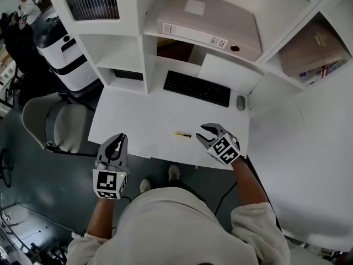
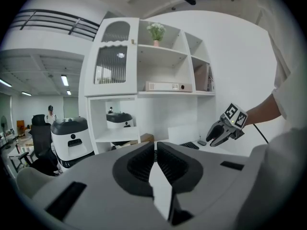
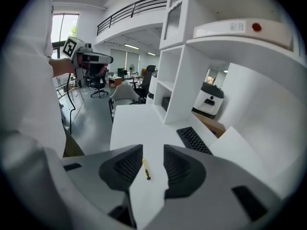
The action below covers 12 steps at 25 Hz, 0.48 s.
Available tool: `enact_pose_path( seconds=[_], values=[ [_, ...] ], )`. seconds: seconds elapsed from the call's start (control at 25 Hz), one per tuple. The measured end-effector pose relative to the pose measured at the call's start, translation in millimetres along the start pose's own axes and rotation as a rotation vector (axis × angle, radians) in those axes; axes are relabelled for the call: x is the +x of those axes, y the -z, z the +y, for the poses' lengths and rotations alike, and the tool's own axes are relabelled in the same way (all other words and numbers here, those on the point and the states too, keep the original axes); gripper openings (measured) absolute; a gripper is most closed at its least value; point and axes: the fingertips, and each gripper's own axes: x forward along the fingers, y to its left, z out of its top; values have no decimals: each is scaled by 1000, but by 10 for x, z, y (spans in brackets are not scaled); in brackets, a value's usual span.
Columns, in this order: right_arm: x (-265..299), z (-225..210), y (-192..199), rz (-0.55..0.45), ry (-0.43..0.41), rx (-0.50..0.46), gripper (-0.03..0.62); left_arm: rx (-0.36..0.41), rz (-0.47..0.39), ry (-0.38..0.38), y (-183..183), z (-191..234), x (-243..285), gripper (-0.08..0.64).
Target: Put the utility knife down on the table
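White surface [image 1: 138, 120] in open office: utility knife [image 1: 183, 134] lying flat near front edge. Right gripper [image 1: 204, 134] just beside, jaws released, empty. Left gripper [image 1: 119, 139] jaws clenched, empty. Keyboard [image 1: 197, 88], mouse [image 1: 240, 102] behind.

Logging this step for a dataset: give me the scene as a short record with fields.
utility knife: lies flat on the table, touched by neither gripper
right gripper: open, empty, aimed down at the knife
left gripper: shut, empty, by the table's front left edge
behind knife: keyboard, mouse
task: knife looks put down
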Motion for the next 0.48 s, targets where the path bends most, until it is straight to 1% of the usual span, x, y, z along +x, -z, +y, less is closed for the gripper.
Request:
enact_pose_path(
  seconds=[0.28, 0.48],
  values=[
    [-322, -33, -196, -102, 83, 61, 138, 2, -4, 21, -18, 1, 49, 20],
    [-588, -39, -338, -165, 158, 88, 135, 5, -12, 37, -55, -7, 72, 20]
  ],
)
